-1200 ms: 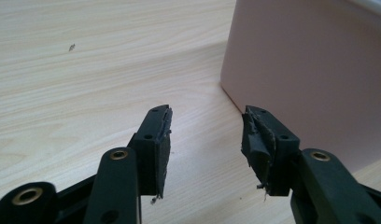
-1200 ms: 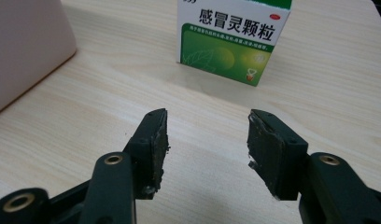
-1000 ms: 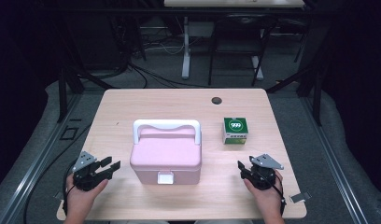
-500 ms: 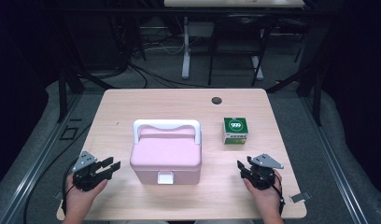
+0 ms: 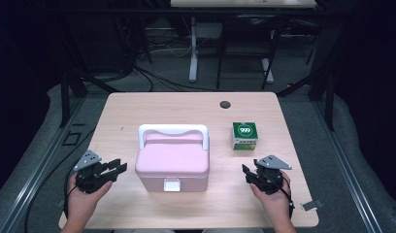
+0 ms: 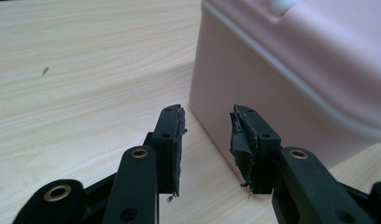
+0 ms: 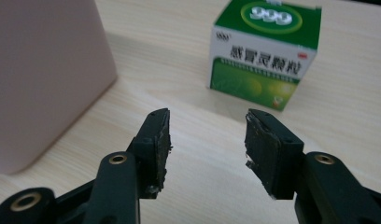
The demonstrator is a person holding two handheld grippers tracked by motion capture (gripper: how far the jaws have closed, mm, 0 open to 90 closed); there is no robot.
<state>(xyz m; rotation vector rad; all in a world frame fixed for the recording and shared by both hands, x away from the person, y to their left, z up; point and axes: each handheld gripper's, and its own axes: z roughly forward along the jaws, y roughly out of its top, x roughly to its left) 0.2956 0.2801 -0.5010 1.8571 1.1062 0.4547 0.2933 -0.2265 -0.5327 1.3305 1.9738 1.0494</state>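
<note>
A pink lidded box (image 5: pixel 173 160) with a white handle (image 5: pixel 173 130) folded flat and a white front latch (image 5: pixel 173 185) stands in the middle of the wooden table (image 5: pixel 186 107). A small green and white medicine carton (image 5: pixel 244 135) stands to its right. My left gripper (image 5: pixel 116 168) hovers just left of the box, open, its jaws having just been closing with nothing between them. In the left gripper view its jaws (image 6: pixel 206 140) point at the box's corner (image 6: pixel 296 60). My right gripper (image 5: pixel 247 172) is open right of the box; its jaws have just been opening a little. In the right gripper view it (image 7: pixel 206 140) faces the carton (image 7: pixel 265 51), with the box (image 7: pixel 44 79) at the left.
A dark round cable hole (image 5: pixel 225 104) lies in the table near its far edge. Bare wood lies around the box and the carton. Beyond the table are dark floor, cables and desk legs (image 5: pixel 192 53).
My left gripper has lifted slightly and its jaws have narrowed. The right hand, the box and the carton have stayed in place.
</note>
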